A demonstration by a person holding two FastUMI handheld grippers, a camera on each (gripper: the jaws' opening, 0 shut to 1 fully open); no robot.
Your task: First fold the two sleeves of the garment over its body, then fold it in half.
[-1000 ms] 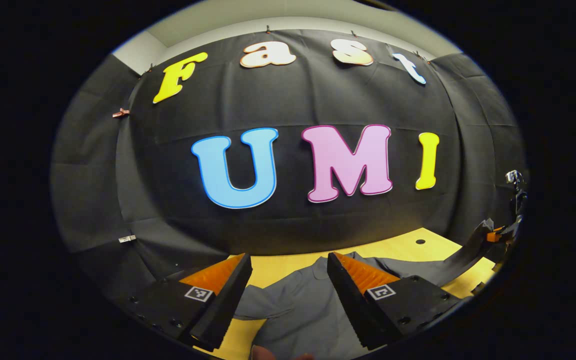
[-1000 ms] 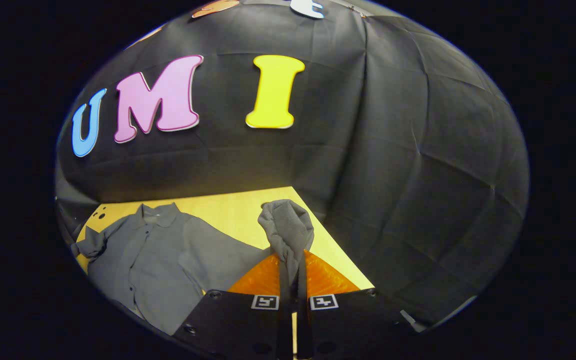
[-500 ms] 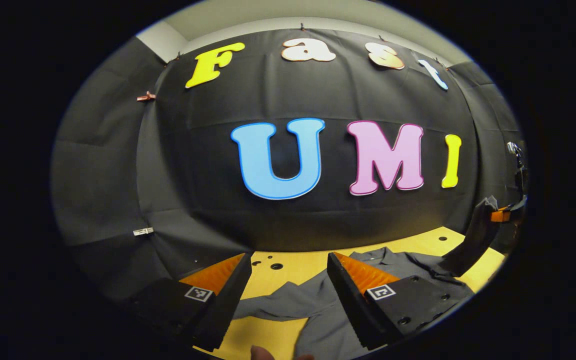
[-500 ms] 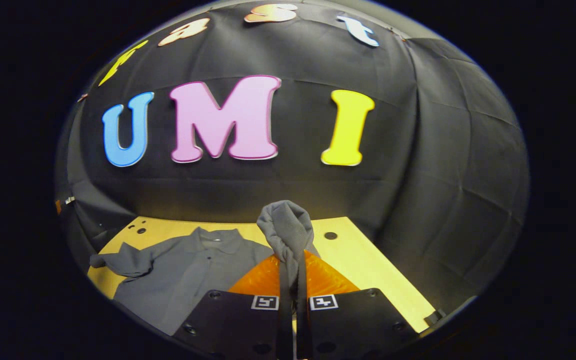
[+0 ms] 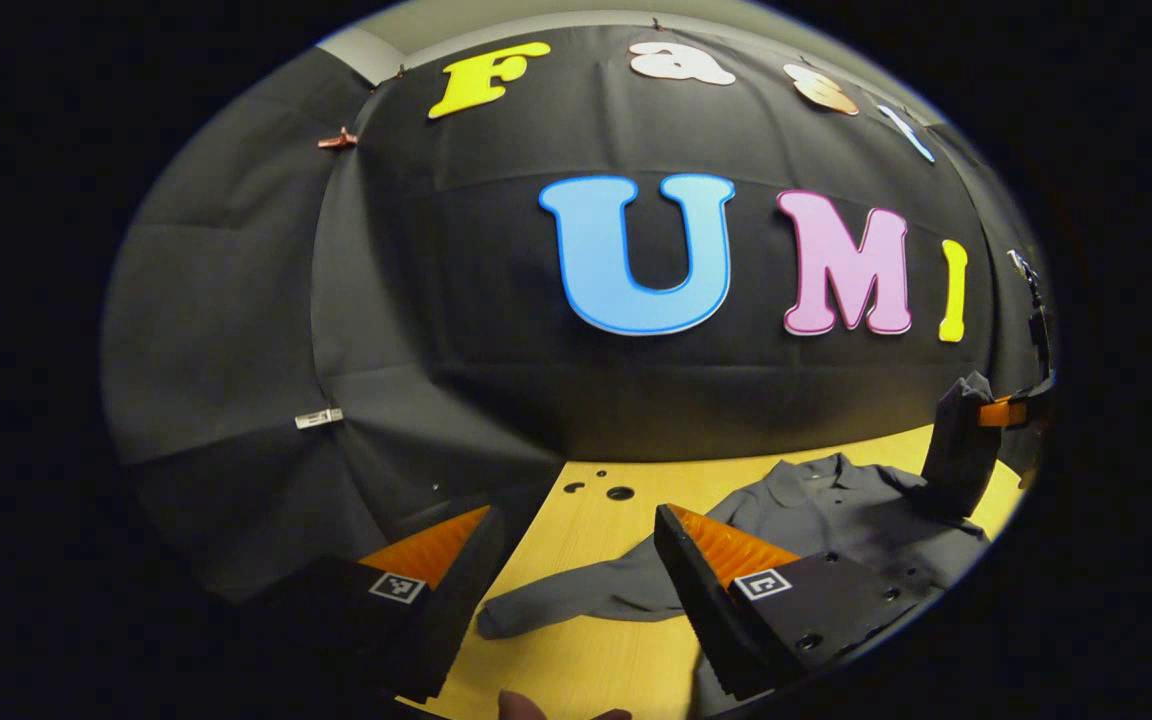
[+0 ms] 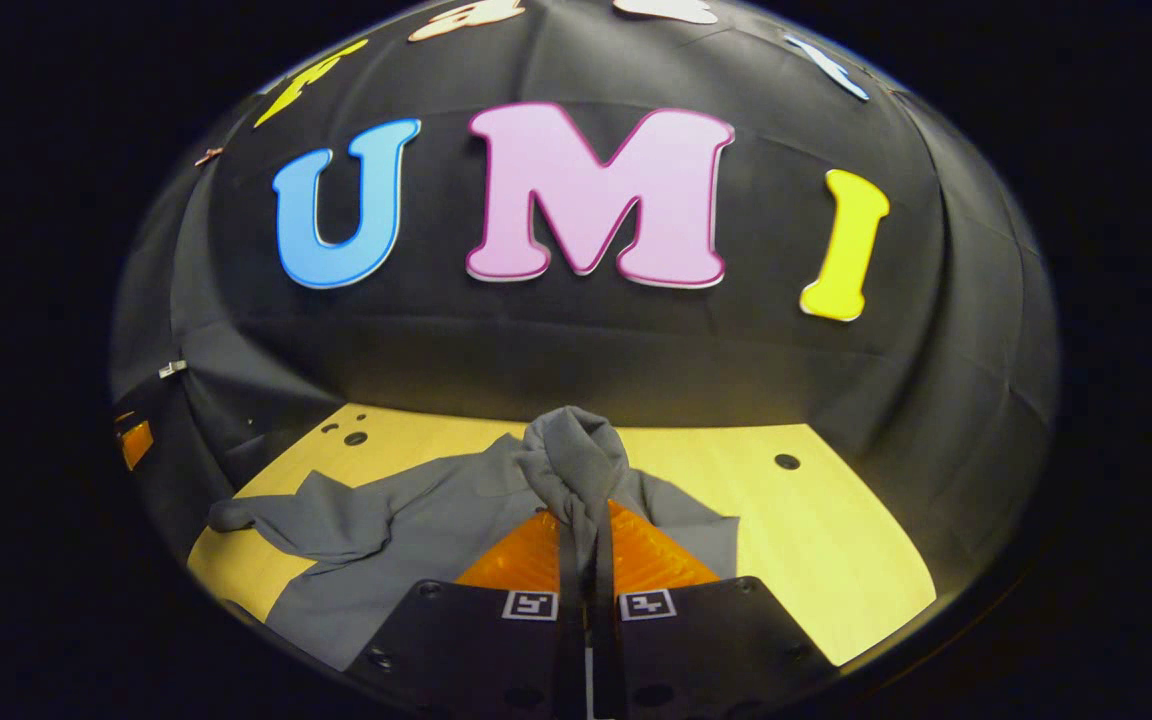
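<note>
A pale yellow wooden table (image 6: 836,560) fills the lower part of both views, with small round holes (image 5: 620,493) drilled near its far left corner in the left gripper view and one more hole (image 6: 787,461) at centre right of the right gripper view; behind it hangs the booth's black cloth wall (image 5: 236,330), creased and pinned, with a strip of pale ceiling at the top of the left gripper view.

The grey garment (image 5: 836,510), a collared shirt, lies on the table at lower right of the left gripper view, its collar toward the wall; one sleeve (image 5: 576,600) stretches flat toward lower centre, its cuff between the fingers in the picture.

The left gripper (image 5: 576,545) hovers above that sleeve with its jaws spread wide and nothing between them; a bit of a hand (image 5: 526,708) shows at the bottom edge.

The right gripper (image 6: 584,535) has its jaws clenched on the other sleeve (image 6: 576,465), whose bunched end stands up above the fingertips at lower centre; in the left gripper view it shows at the right edge (image 5: 1011,410) with the sleeve hanging from it over the shirt's body.

Bare table lies right of the shirt in the right gripper view, and left of and below the flat sleeve in the left gripper view.
</note>
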